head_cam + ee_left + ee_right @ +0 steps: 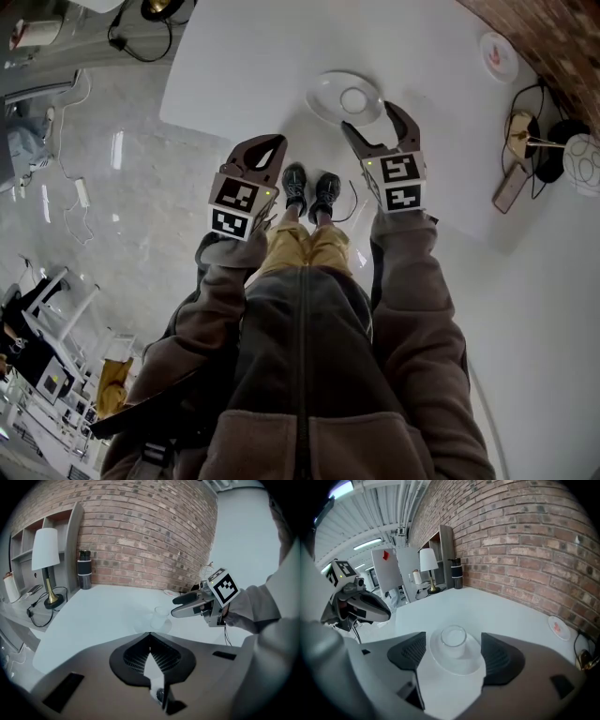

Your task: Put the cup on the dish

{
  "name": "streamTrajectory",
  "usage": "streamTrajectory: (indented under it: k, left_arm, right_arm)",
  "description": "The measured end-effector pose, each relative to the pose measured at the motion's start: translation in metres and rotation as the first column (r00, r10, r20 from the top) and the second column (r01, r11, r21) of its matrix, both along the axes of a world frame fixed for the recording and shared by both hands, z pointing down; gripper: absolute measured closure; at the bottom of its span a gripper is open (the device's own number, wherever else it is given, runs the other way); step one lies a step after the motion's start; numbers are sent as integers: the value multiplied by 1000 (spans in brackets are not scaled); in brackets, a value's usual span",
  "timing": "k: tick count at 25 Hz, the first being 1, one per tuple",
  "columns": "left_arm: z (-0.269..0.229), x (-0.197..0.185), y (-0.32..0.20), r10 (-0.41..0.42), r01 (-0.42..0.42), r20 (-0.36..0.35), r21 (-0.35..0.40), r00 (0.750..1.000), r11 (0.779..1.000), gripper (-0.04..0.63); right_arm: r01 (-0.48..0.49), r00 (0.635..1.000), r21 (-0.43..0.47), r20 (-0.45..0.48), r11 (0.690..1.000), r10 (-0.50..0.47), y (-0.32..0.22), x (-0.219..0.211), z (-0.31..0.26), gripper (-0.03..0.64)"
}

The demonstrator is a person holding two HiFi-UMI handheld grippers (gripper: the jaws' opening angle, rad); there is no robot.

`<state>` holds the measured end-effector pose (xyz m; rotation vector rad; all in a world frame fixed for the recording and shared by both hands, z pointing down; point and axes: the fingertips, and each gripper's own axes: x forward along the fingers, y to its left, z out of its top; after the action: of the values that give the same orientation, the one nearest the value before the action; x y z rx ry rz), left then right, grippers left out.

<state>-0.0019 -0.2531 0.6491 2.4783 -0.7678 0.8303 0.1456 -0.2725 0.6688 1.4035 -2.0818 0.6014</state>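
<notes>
A clear glass cup (353, 99) stands upright on a white dish (323, 101) near the front edge of the white table (244, 66). My right gripper (367, 115) is open just in front of the dish. In the right gripper view the cup (453, 638) and dish (459, 665) lie between the wide-apart jaws, and the pads touch nothing. My left gripper (265, 142) hovers off the table's edge to the left, shut and empty. The left gripper view shows the cup (161, 615), the dish (146, 625) and my right gripper (187, 604) beyond its closed tips (150, 633).
A small plate with a red mark (498, 54) lies at the far right by the brick wall. Cables and devices (539, 150) sit at the table's right edge. A lamp (46, 564) and a dark tumbler (84, 569) stand at the far end. The person's shoes (309, 187) show below.
</notes>
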Motion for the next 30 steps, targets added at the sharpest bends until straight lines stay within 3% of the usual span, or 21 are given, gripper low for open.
streamTrajectory:
  k: [6,8,13,27,30]
  left_arm:
    - [-48,19,-4,26,-22,-50,69,998,997,589]
    - [-66,28,-6,37,-30,-67,95,997,995,589]
    - [-112,47,-8,59,-40,-107,167,993,985,589]
    - [-249,78,-16,86,-9,-218,331,972,944,589]
    - [-270,79,-19,85,5,-232,363,969,932,589]
  right_arm:
    - [-25,999,44,22,999,24,23,3,-65,268]
    - [-44,999,76,13,996,43,28,8,-89,335]
    - [-95,995,153,12,984,94,44,20,-143,432]
    - [-203,979,390,65,898,193,53,34,-283,614]
    - [-199,980,424,67,883,188,50,32,-304,614]
